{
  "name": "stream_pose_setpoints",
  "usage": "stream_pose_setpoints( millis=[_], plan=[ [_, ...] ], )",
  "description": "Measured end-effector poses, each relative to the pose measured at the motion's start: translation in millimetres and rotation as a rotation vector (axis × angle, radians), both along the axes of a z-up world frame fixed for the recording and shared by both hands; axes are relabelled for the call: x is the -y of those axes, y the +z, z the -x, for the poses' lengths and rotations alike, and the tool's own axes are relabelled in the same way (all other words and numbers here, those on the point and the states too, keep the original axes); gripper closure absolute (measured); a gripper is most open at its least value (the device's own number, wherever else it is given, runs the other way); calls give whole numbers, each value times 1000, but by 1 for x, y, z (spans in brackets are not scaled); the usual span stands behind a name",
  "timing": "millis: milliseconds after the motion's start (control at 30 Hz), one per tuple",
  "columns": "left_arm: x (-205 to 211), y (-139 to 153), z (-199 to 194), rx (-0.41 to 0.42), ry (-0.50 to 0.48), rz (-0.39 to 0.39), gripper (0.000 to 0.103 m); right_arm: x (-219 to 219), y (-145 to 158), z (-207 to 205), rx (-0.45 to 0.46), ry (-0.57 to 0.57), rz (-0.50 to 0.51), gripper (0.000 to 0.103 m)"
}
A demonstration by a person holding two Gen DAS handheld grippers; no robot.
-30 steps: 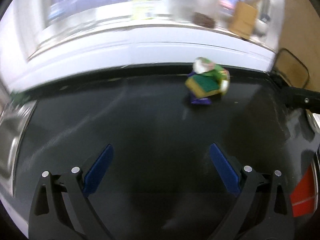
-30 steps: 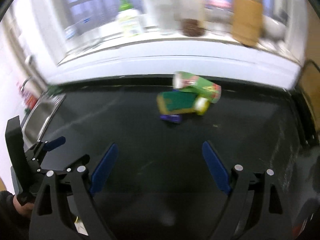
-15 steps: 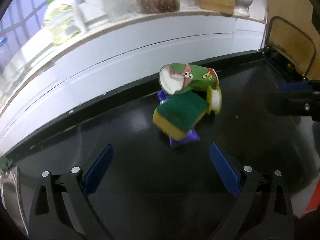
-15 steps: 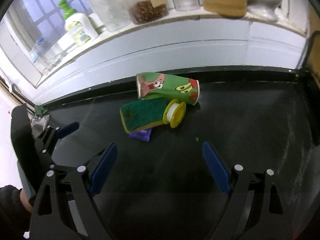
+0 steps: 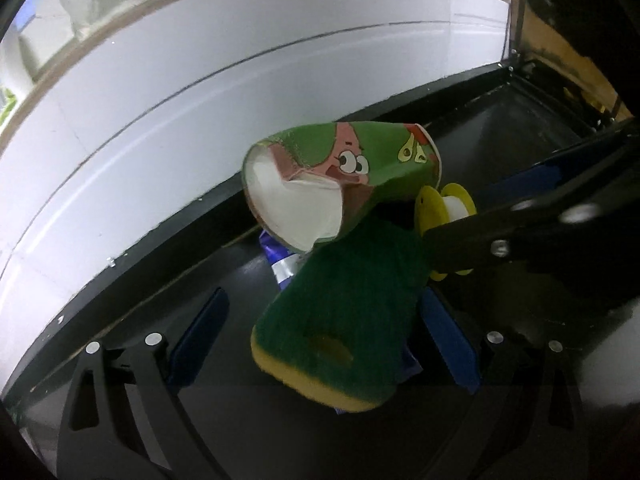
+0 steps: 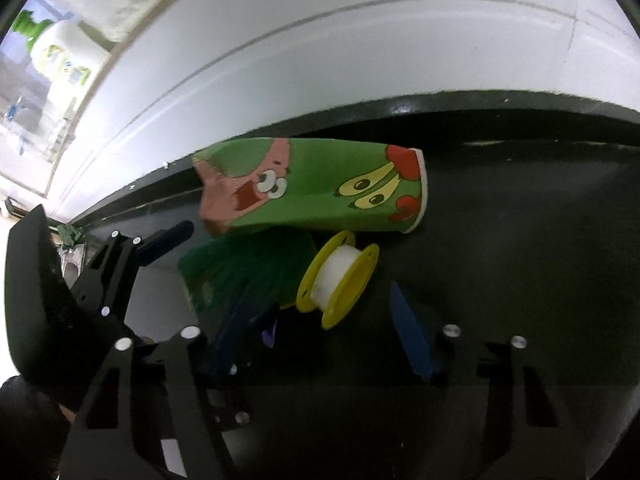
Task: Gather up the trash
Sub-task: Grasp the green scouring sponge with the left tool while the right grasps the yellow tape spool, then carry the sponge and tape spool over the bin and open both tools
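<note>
Crushed paper cup (image 6: 316, 184) near worktop (image 6: 520, 280) back edge – light, flimsy; we'd pinch mid-body. Right tongs (image 6: 320, 340) closing around spool (image 6: 340, 280), left tongs (image 5: 320, 336) wide – sponge (image 5: 340, 320) between.

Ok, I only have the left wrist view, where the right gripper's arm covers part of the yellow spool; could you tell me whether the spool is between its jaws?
Observer: Yes. In the right wrist view the yellow spool shows whole, lying between the tips of the right gripper. The jaws are closing, and neither pad touches it yet.
Operator: Thank you. And what is under the finger nearest the left gripper?
Observer: That finger crosses over an edge of the green sponge, with the purple wrapper peeking out beside it. Whether it touches them I cannot tell.
</note>
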State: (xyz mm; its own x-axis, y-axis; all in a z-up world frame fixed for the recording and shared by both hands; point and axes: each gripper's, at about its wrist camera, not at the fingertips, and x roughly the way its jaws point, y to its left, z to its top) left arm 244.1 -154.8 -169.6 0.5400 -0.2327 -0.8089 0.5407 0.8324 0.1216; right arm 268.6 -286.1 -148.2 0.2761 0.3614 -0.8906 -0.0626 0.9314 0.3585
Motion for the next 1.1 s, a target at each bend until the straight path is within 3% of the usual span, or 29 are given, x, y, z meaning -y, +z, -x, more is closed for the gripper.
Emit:
stream_pose_setpoints(
  millis=[167, 333, 533, 767, 933, 1100],
  plan=[
    [-1, -2, -3, -22, -23, 51, 28, -3, -12, -7, -26, -8, 5, 50],
    [2, 0, 5, -30, -34, 58, 41, -5, -13, -9, -37, -6, -2, 80],
    [6, 16, 26, -21, 11, 70, 45, -6, 13, 6, 12, 17, 14, 81],
    [-1, 42, 81, -6, 81, 67, 46, 5, 50, 48, 70, 16, 11, 81],
    [-25, 57, 134, -9, 165, 94, 46, 9, 70, 98, 114, 46, 44, 81],
    [-50, 64, 182, -11, 235, 112, 46, 5, 69, 144, 124, 80, 68, 81]
  ],
)
